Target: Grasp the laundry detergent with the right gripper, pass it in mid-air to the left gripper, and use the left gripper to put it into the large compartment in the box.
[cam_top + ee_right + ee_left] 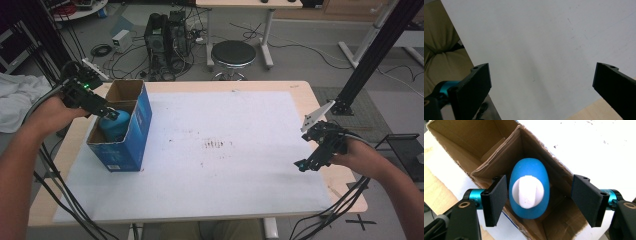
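Matt cardboard box (pixel 499 157), smooth plastic bottle (pixel 529 192)

Light wooden table (pixel 303 95), white stained sheet (pixel 225 150) over it, blue cardboard box (pixel 131 135) on sheet

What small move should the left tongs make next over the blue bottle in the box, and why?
Probably close. The left tongs stand open astride the blue plastic bottle with a white cap, which stands upright in the near compartment of the blue cardboard box; one pad looks nearly touching.

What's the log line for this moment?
left hand-held gripper: open around blue bottle in box | right hand-held gripper: open, over mat
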Available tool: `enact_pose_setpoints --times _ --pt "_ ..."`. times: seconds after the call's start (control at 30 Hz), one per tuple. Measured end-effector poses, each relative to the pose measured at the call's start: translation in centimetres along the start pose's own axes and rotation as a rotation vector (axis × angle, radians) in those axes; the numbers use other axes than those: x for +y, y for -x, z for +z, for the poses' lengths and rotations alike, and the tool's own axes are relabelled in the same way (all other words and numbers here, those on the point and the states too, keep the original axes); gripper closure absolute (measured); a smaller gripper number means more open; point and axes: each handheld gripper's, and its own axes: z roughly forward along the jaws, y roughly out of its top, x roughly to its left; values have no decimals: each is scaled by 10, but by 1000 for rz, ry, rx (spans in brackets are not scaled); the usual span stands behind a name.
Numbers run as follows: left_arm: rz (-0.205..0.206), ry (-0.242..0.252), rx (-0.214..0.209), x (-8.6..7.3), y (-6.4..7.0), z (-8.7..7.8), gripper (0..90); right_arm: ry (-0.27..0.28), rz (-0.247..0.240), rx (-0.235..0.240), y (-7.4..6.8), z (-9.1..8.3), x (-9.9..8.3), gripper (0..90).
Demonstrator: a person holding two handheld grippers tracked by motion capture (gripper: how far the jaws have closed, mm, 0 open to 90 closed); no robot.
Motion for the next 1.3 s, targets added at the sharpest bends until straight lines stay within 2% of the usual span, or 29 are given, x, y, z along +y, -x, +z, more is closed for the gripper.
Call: enact_pose_setpoints --times 0.03,0.07,0.17,0.23,0.37,0.43,0.47,0.5,0.63,0.7,0.8,0.97,1.0,1.03,1.07,1.1,1.13,1.17,1.23,1.3 --pt "-7 14 -3 1 3 -1 294 -1 9 4 -1 -1 0 9" --pt "13 5 -4 2 3 -4 294 -8 9 1 -2 -1 0 9" --pt "20 26 -9 5 8 -11 294 -5 10 -3 -2 -2 0 9" --pt "41 31 -19 9 12 -17 294 -5 10 -1 -3 -3 0 9" --pt "110 65 -47 20 24 -24 294 -2 0 -5 -3 -4 2 9" --pt "124 94 -60 26 30 -25 294 -3 2 -1 -4 -3 3 9" --pt "148 95 -66 30 33 -25 294 -6 3 0 -5 -3 3 9" --pt "160 90 -68 33 36 -24 294 3 -8 2 -4 -3 3 9" --pt "229 69 -89 47 48 -19 294 -1 4 -1 -6 -3 3 9" --pt "238 73 -98 53 53 -17 294 1 4 4 -5 -4 2 9" --pt "284 59 -99 62 59 -14 294 2 3 -7 -5 -5 1 9" --pt "332 39 -105 76 68 -11 294 9 9 -11 -5 -7 0 9" --pt "327 50 -111 78 70 -9 294 13 9 -8 -5 -7 0 9" --pt "351 35 -112 81 71 -9 294 8 11 -13 -5 -8 1 9" --pt "347 43 -113 83 73 -8 294 12 13 -9 -5 -8 1 9" --pt "361 29 -114 85 73 -6 278 12 12 -7 -5 -8 1 9" --pt "344 34 -117 87 76 -4 184 11 12 -7 -5 -8 1 9" --pt "369 20 -125 89 77 -2 155 13 13 -12 -5 -8 1 9" --pt "386 16 -130 92 80 1 155 12 12 -13 -5 -8 0 9" --pt "405 6 -113 94 82 4 155 14 10 -12 -5 -8 0 9"
